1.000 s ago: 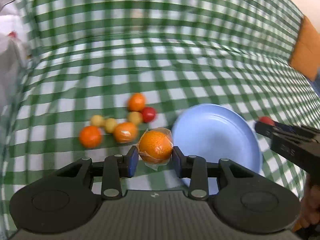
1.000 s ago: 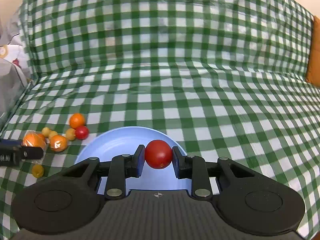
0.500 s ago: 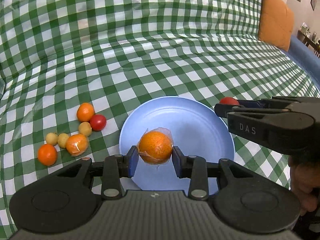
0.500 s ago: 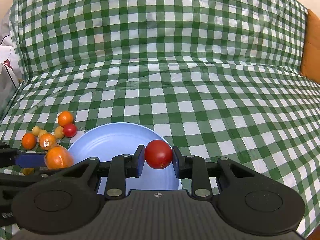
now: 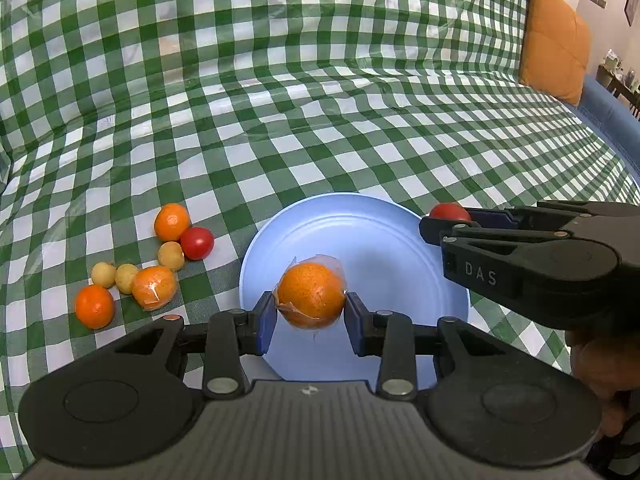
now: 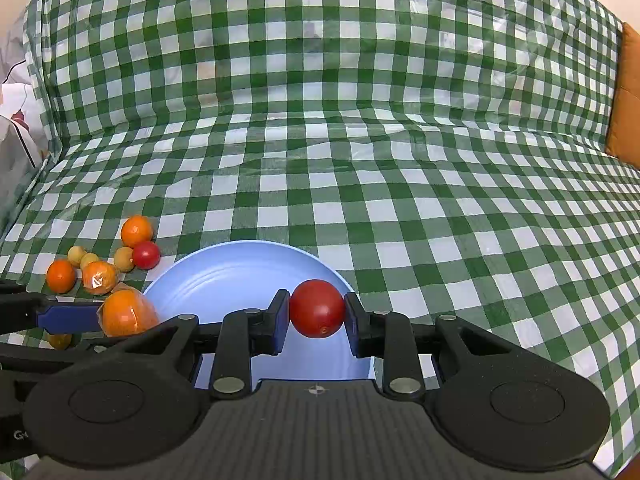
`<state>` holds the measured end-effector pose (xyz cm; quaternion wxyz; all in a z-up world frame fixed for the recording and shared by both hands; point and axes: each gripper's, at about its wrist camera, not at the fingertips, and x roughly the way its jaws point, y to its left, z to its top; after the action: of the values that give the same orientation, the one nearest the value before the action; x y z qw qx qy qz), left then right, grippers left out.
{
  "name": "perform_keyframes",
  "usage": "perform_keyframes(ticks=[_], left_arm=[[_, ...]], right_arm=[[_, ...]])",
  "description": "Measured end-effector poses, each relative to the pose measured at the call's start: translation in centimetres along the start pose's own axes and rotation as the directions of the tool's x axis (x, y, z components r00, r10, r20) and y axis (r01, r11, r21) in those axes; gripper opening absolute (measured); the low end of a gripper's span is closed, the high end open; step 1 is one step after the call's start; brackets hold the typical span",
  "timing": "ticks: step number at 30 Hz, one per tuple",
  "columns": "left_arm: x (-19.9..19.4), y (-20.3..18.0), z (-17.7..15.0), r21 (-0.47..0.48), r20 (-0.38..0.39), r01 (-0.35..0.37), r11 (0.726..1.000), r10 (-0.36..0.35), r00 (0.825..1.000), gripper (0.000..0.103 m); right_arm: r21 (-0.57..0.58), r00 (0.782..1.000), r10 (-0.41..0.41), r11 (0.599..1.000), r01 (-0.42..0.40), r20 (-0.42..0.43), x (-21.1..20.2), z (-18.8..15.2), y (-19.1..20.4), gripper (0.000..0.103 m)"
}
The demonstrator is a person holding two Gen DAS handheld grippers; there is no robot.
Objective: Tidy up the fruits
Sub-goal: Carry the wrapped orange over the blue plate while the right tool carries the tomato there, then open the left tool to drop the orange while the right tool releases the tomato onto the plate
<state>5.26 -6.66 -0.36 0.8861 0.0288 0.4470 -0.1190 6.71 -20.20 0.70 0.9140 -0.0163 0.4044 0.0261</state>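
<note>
Left gripper (image 5: pixel 311 312) is clamping a plastic-wrapped orange mandarin (image 5: pixel 311 295) over the round pale-blue plate (image 5: pixel 384 240). Right gripper (image 6: pixel 317 322) is gripping a glossy red tomato (image 6: pixel 317 308) above the plate's right rim. Delivery step; next probably lowering, then releasing both gently.

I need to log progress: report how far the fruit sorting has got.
Done: nothing lies on the blue plate yet. In hand: the left gripper holds a wrapped orange over the plate, and the right gripper holds a red tomato. Left: the fruit pile on the checked cloth, seven pieces visible.
</note>
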Motion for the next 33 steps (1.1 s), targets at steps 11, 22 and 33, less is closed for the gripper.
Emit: perform_keyframes(ticks=[11,22,33], left_arm=[[0.05,-0.02,0.0,-0.002,0.002,0.004,1.0,-0.004,1.0,0.041],[0.04,-0.17,0.03,-0.004,0.006,0.006,1.0,-0.006,1.0,0.041],[-0.2,-0.28,0.09,-0.003,0.024,0.014,1.0,-0.014,1.0,0.042]], right_arm=[[-0.005,1.0,0.003,1.0,-0.003,0.001,0.28,-0.28,0.26,0.03],[-0.002,1.0,0.003,1.0,-0.003,0.006,0.36,-0.42,0.25,0.03],[-0.002,1.0,-0.008,1.0,0.008,0.015,0.37,-0.57,0.56,0.041]])
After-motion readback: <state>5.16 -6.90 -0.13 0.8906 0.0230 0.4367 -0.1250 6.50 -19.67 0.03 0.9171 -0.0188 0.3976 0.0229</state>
